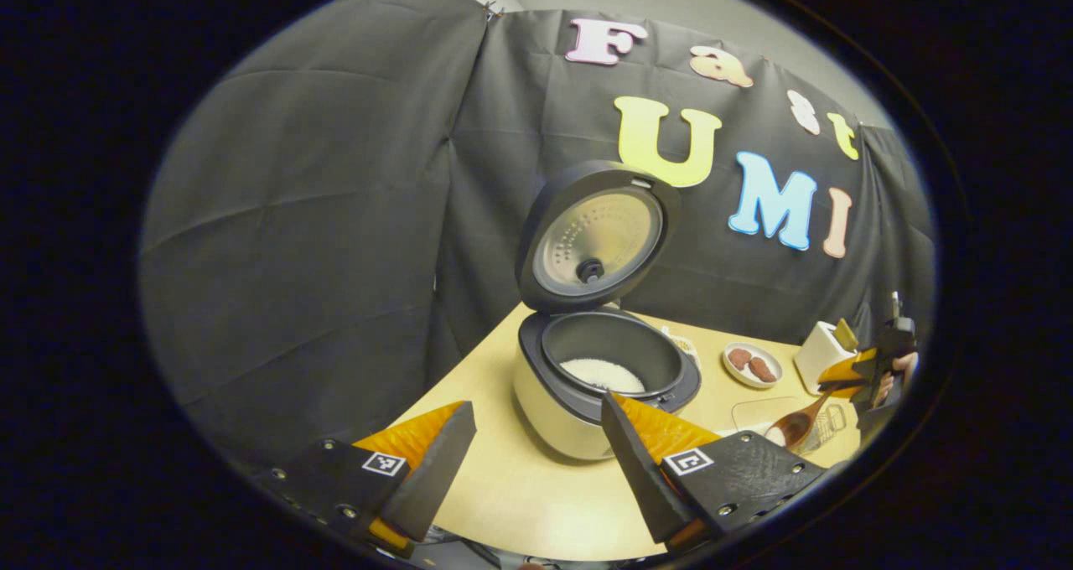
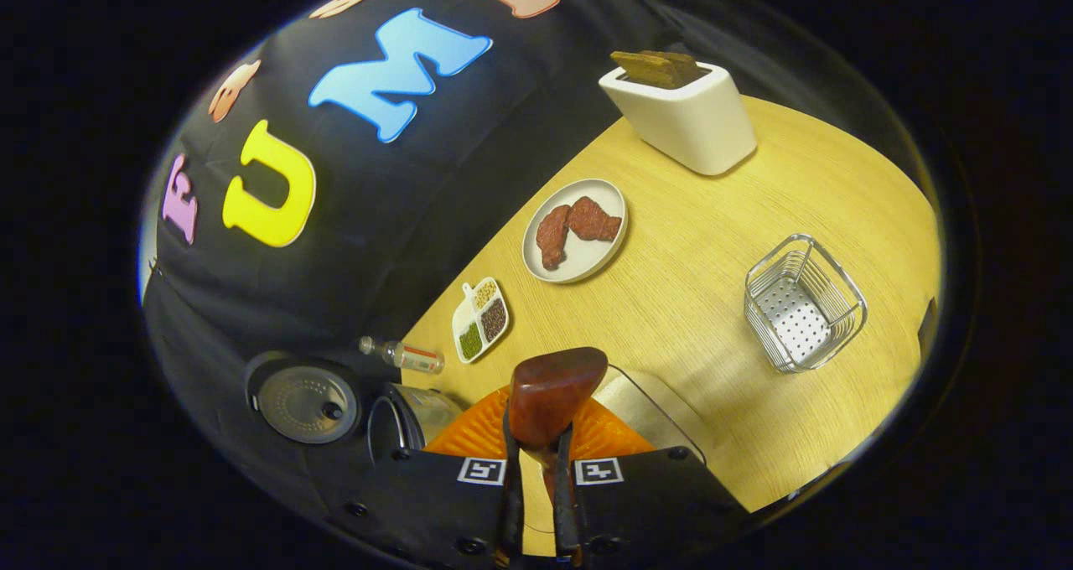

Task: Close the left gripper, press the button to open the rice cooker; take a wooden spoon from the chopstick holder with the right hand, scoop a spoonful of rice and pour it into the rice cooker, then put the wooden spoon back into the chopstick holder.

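Cloth-walled booth, rice cooker [image 1: 599,369], tabletop [image 2: 696,302]

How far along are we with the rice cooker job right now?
Done: the pale rice cooker stands open, its dark lid raised, white rice showing in the pot. In hand: the right gripper is shut on the brown wooden spoon; the left gripper is open. Left: returning the spoon to the silver wire chopstick holder. I cannot tell whether rice has been poured.
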Available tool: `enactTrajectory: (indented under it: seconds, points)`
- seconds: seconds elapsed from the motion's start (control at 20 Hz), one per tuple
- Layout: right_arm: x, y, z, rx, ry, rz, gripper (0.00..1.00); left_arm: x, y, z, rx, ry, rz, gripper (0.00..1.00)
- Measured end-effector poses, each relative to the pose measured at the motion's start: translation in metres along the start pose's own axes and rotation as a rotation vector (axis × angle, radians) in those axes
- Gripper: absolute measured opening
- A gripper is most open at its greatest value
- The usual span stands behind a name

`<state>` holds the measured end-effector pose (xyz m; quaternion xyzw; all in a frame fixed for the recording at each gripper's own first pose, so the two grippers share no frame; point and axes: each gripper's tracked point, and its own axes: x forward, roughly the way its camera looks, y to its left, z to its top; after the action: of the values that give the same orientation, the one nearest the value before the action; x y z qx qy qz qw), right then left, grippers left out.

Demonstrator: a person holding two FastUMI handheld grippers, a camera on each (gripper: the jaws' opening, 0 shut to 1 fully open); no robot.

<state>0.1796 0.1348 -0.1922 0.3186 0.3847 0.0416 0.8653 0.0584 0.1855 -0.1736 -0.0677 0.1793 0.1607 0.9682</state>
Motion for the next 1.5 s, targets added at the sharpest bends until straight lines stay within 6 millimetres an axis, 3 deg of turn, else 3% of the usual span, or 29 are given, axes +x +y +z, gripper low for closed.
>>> enactTrajectory:
  seconds: [0.2, 0.25, 0.55, 0.8, 0.85, 0.9, 1.1, 1.5]
  points:
    - [-0.009, 0.019, 0.02, 0.116, 0.009, 0.058, 0.16, 0.003, 0.004, -0.005, -0.006, 0.006, 0.006, 0.94]
    - [-0.012, 0.027, 0.025, 0.141, 0.01, 0.079, 0.12, 0.002, 0.005, -0.009, -0.011, 0.014, 0.008, 0.94]
    - [-0.013, 0.087, 0.031, 0.165, 0.038, 0.198, 0.16, 0.004, 0.016, -0.02, -0.005, 0.03, 0.024, 0.95]
    - [-0.003, 0.147, 0.019, 0.155, 0.084, 0.302, 0.16, 0.004, 0.034, -0.019, -0.022, 0.026, 0.048, 0.95]
    - [0.0, 0.159, 0.017, 0.149, 0.091, 0.319, 0.12, 0.005, 0.037, -0.017, -0.021, 0.022, 0.055, 0.95]
    - [0.003, 0.169, 0.015, 0.141, 0.099, 0.335, 0.16, 0.005, 0.043, -0.019, -0.021, 0.021, 0.063, 0.95]
    - [0.016, 0.213, 0.0, 0.12, 0.14, 0.388, 0.16, -0.001, 0.065, -0.019, -0.033, 0.018, 0.11, 0.94]
    - [0.058, 0.276, -0.038, 0.061, 0.216, 0.444, 0.16, -0.008, 0.096, -0.032, -0.091, 0.034, 0.196, 0.95]
